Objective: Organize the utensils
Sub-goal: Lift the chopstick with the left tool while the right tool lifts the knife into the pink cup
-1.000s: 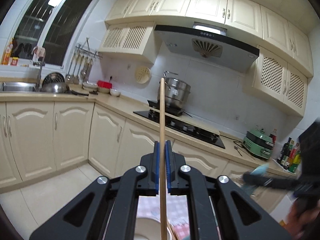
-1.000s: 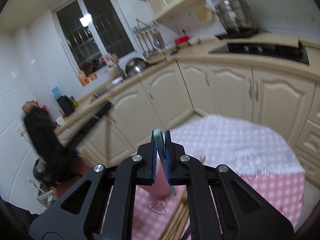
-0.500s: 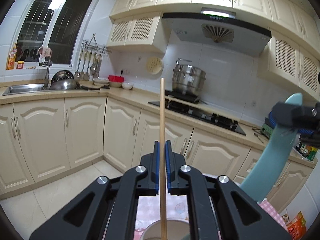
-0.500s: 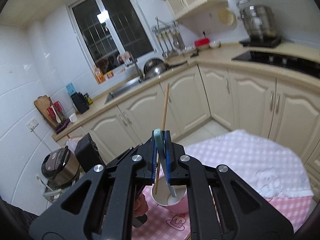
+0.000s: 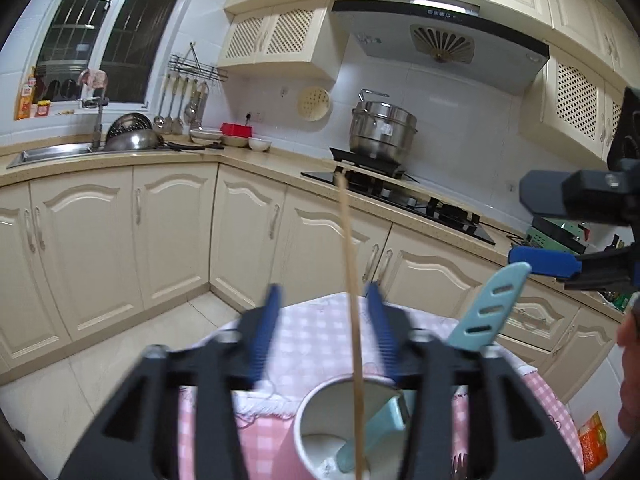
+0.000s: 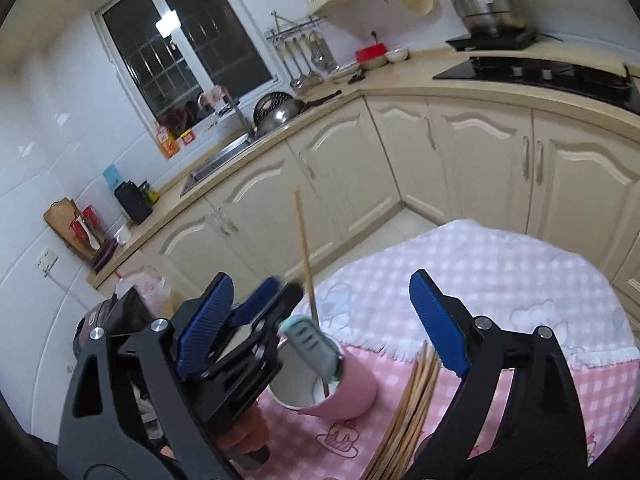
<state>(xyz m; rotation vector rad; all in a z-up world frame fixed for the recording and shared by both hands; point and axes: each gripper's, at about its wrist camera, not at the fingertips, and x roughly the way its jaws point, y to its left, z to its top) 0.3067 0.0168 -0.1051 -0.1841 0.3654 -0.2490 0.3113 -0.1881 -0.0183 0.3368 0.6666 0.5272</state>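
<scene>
A pink cup (image 6: 352, 394) with a white inside (image 5: 316, 412) stands on the pink checked tablecloth (image 6: 500, 280). A wooden chopstick (image 5: 351, 280) stands in it, leaning free between the pads of my left gripper (image 5: 324, 324), whose jaws are opening. A light blue slotted utensil (image 5: 488, 308) also leans in the cup. In the right wrist view the utensil (image 6: 312, 340) and chopstick (image 6: 306, 256) rise between the wide fingers of my right gripper (image 6: 320, 320), which is opening and touches neither. The left gripper (image 6: 276, 294) sits just left of the cup; the right gripper (image 5: 520, 226) hangs at the right.
A bundle of wooden chopsticks (image 6: 408, 396) lies on the cloth right of the cup. Cream cabinets (image 5: 168, 232), a hob with a steel pot (image 5: 382, 134) and a sink (image 5: 52, 152) ring the table. An orange packet (image 5: 592, 440) lies on the floor.
Both grippers were shut, the left on the chopstick and the right on the blue utensil; both have let go. Both items now stand in the cup, and both hands have come lower.
</scene>
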